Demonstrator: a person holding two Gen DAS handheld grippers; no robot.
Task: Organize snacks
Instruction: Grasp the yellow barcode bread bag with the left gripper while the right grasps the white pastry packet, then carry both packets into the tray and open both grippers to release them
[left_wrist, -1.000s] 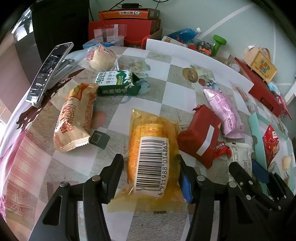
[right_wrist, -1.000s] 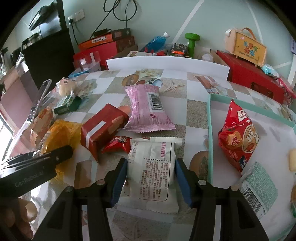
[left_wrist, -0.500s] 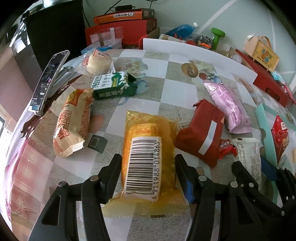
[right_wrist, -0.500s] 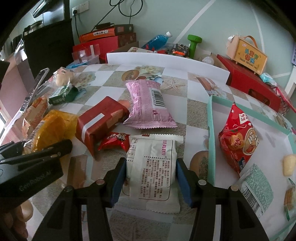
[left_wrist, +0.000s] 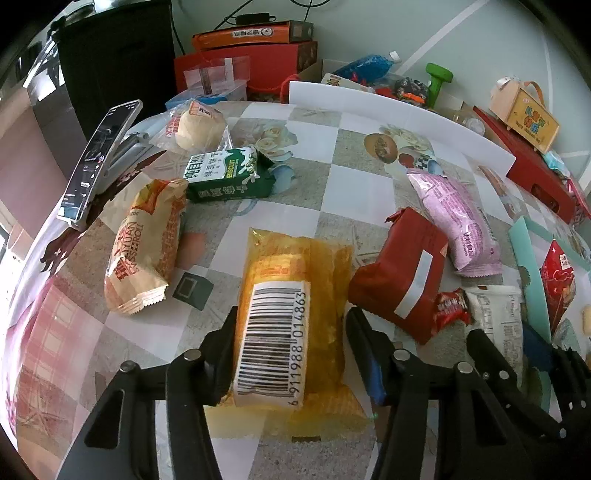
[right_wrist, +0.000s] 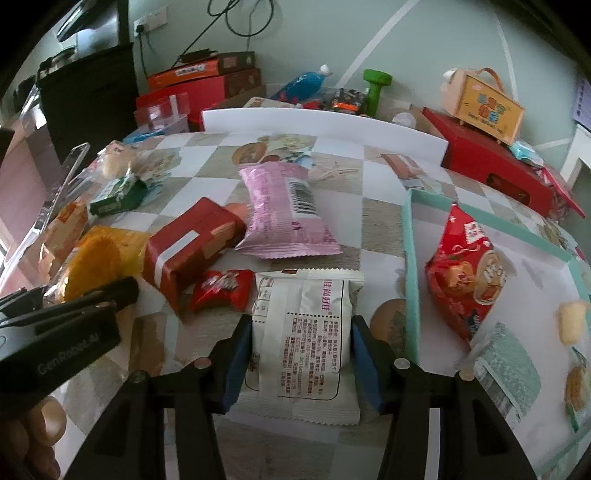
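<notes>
A yellow packet with a barcode label lies on the checked tablecloth. My left gripper straddles it; its jaws are closing and both pads touch the wrapper's sides. In the right wrist view a white packet with printed text sits between the blue-padded fingers of my right gripper, which is shut on its sides. The white packet still rests on the cloth. Just to its right stands the teal tray, holding a red chip bag and a few smaller snacks.
Loose on the table are a dark red packet, a pink packet, a small red candy, a green biscuit box, an orange roll packet and a wrapped bun. A phone leans at the left edge. Boxes crowd the back.
The left jaws have drawn in against the yellow packet, which now sits squarer between them. The right gripper keeps its hold on the white packet and has not moved.
</notes>
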